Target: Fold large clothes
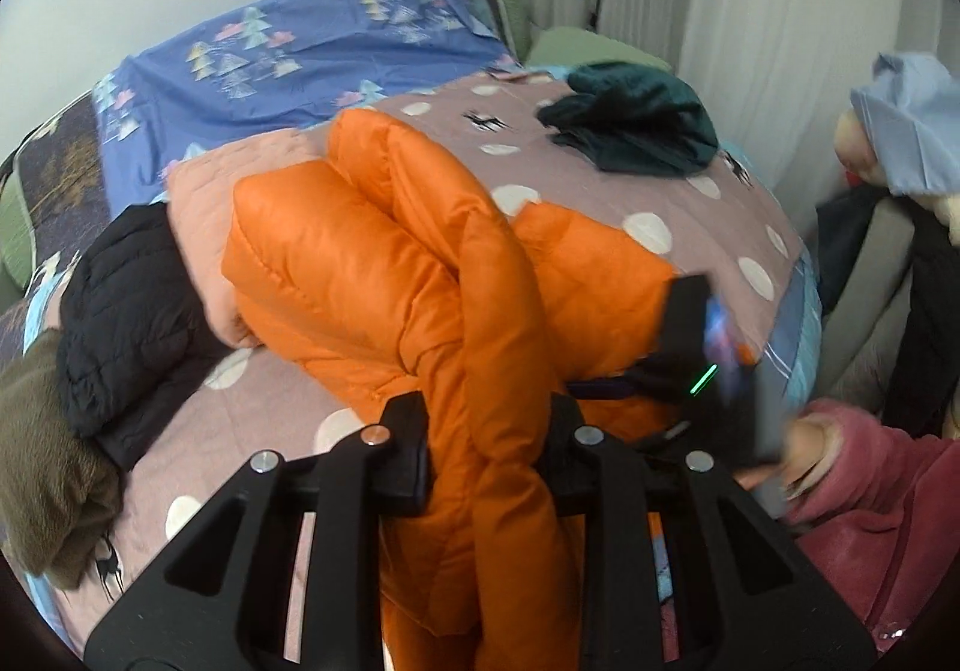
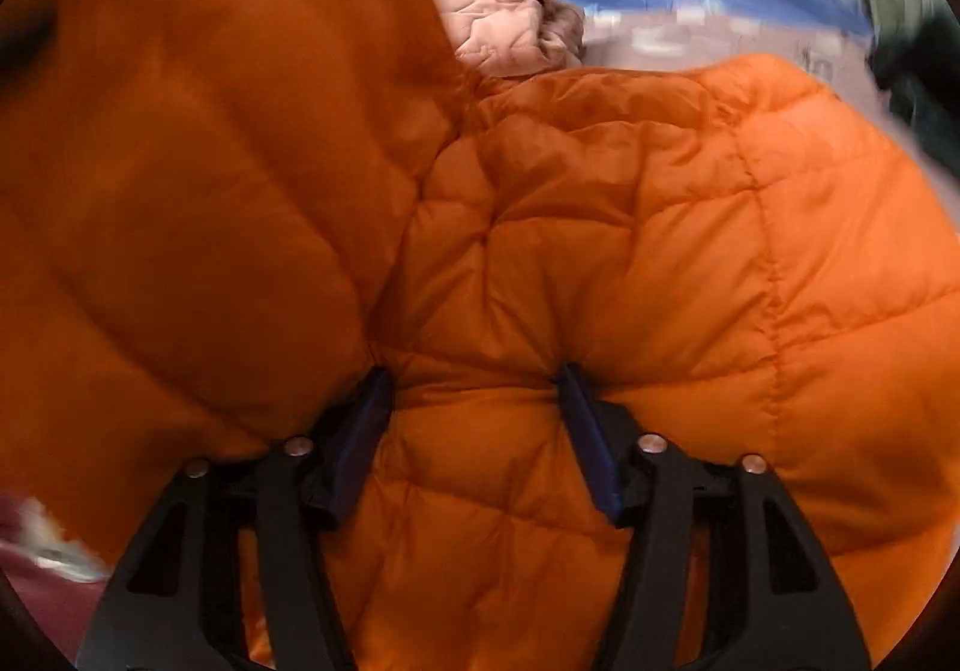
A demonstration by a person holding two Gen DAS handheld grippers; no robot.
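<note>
The orange puffy jacket [image 1: 372, 275] lies in a fat heap on the spotty bed cover [image 1: 648, 179], and one long part of it, a sleeve I think, hangs up off the bed. My left gripper [image 1: 486, 449] is pinching that hanging part. The jaws sit close together with the soft cloth squashed between them, so I have it tight.

My right gripper [image 2: 474, 419] is down on the jacket's body. Its blue pads [image 2: 366, 425] stand quite far apart with a puffy hump of jacket between them. I cannot tell if they are squeezing it or just resting on it.

I think I am bringing the sleeve across the body now. To do it well, I should keep my left pinch firm, because this shiny cloth looks slippery. I should carry the sleeve low and lay it flat over the middle, not drop it in a lump. My right gripper should hold the body down so the whole jacket does not slide along.

Around it lie a pink quilted coat [image 1: 198, 191], a black coat [image 1: 120, 311] and a dark green garment [image 1: 636, 125]. I should keep the sleeve away from them.
</note>
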